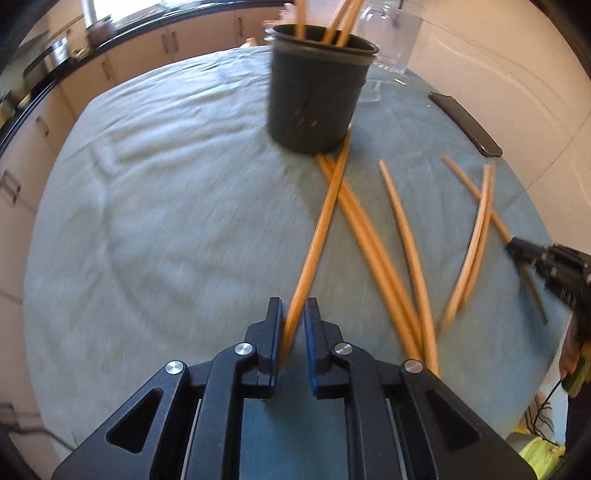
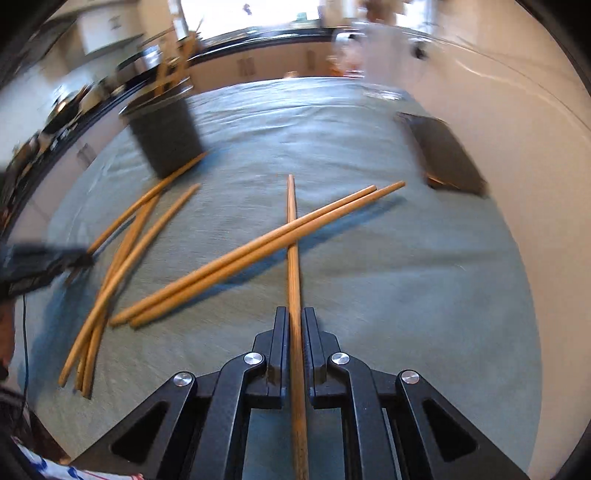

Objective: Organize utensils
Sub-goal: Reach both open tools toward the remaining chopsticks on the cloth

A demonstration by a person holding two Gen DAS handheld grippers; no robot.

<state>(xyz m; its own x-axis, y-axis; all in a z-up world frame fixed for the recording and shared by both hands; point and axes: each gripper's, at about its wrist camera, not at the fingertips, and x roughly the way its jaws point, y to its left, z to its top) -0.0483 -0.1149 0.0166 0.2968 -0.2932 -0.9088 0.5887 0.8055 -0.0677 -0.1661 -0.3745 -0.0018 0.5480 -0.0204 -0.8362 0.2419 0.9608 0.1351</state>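
Several wooden chopsticks lie scattered on a grey-green tablecloth (image 1: 147,206). A dark round holder (image 1: 317,92) stands at the far side with a few chopsticks upright in it; it also shows as the dark holder (image 2: 166,133) in the right wrist view. My left gripper (image 1: 294,314) is shut on one chopstick (image 1: 325,218) that runs up toward the holder's base. My right gripper (image 2: 295,321) is shut on another chopstick (image 2: 292,236), which points straight ahead and lies across a pair of chopsticks (image 2: 258,247). The right gripper (image 1: 517,247) appears at the right edge of the left wrist view.
A black phone (image 1: 465,123) lies near the table's right edge, seen also as the black phone (image 2: 443,155). A clear glass jar (image 1: 395,33) stands behind the holder. Kitchen cabinets and a dark countertop (image 1: 110,40) run beyond the table. A person's sleeve (image 1: 576,369) shows at right.
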